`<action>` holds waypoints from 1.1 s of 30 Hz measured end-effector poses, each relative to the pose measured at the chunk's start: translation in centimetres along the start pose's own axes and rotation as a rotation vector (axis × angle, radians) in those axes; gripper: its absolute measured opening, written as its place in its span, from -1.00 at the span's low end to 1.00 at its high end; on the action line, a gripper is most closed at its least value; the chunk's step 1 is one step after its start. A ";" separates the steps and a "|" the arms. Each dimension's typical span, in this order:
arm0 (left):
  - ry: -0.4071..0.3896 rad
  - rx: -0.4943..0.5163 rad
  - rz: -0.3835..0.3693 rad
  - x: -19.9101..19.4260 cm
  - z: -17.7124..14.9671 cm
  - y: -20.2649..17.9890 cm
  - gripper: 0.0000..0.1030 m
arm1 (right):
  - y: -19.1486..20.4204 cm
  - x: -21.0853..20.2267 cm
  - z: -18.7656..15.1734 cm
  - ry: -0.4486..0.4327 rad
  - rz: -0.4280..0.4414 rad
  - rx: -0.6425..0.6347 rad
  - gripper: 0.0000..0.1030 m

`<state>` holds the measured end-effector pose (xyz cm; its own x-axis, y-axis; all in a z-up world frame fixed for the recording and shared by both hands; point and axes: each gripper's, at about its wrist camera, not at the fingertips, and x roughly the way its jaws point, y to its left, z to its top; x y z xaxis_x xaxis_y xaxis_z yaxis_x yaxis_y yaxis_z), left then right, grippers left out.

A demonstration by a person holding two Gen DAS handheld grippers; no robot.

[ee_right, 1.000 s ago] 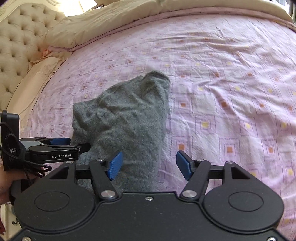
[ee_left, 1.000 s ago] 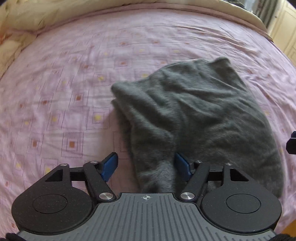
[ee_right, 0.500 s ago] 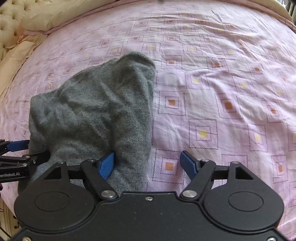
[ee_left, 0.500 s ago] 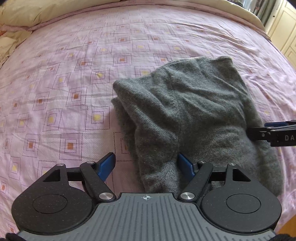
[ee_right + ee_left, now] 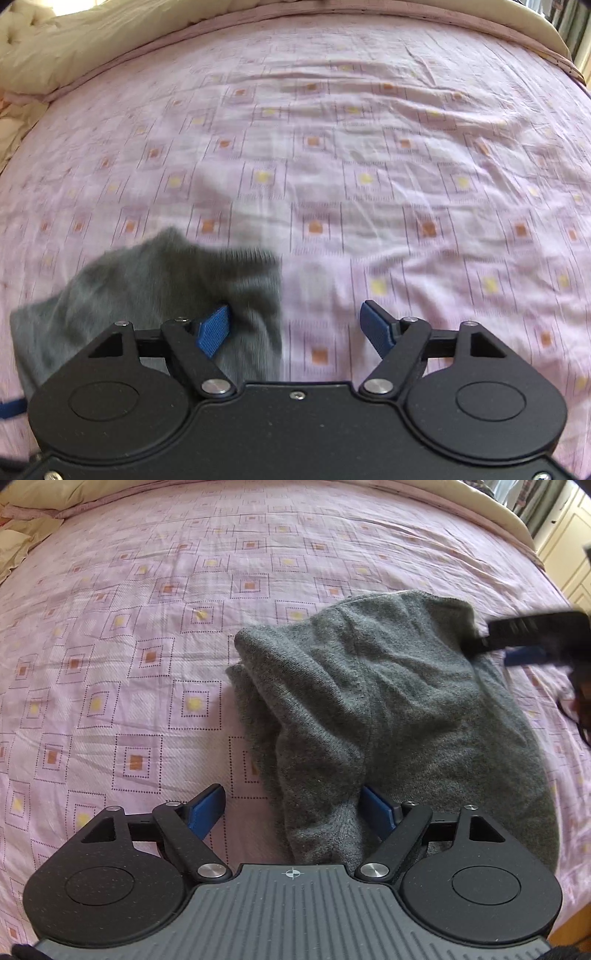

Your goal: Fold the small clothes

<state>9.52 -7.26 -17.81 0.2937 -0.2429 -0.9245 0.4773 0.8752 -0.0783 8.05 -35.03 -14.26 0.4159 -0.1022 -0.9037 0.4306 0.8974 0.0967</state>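
Observation:
A grey knitted garment (image 5: 399, 709) lies bunched and partly folded on the pink patterned bedsheet (image 5: 147, 635). My left gripper (image 5: 293, 808) is open, its blue pads on either side of the garment's near end, not closed on it. In the left wrist view my right gripper (image 5: 532, 638) appears blurred over the garment's far right corner. In the right wrist view the right gripper (image 5: 295, 326) is open, and the garment (image 5: 155, 288) lies blurred under its left finger.
The bedsheet (image 5: 369, 166) spreads wide beyond the garment. Cream bedding (image 5: 92, 51) is piled along the far left edge. A cream bed rim (image 5: 491, 513) and cupboard doors (image 5: 569, 550) stand at the far right.
The right gripper has moved forward along the garment to its far corner, so its view now shows mostly sheet. The left gripper has stayed open at the near end.

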 end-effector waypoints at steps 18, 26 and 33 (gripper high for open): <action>0.001 -0.113 0.094 -2.9 0.4 0.6 0.96 | -1.1 -8.2 -3.3 -0.153 0.042 -0.001 0.99; -0.015 -0.126 0.150 -5.9 -0.7 -0.3 0.99 | -0.2 -10.5 -8.5 -0.057 0.052 -0.069 0.99; -0.001 -0.149 0.173 -8.4 -2.7 -1.5 0.99 | 0.0 -13.4 -10.9 -0.035 0.075 -0.107 0.99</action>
<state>4.12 -5.42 -10.97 0.3610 -0.0845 -0.9287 0.2927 0.9558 0.0268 -6.22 -28.98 -6.68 0.4725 -0.0467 -0.8801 0.3105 0.9434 0.1167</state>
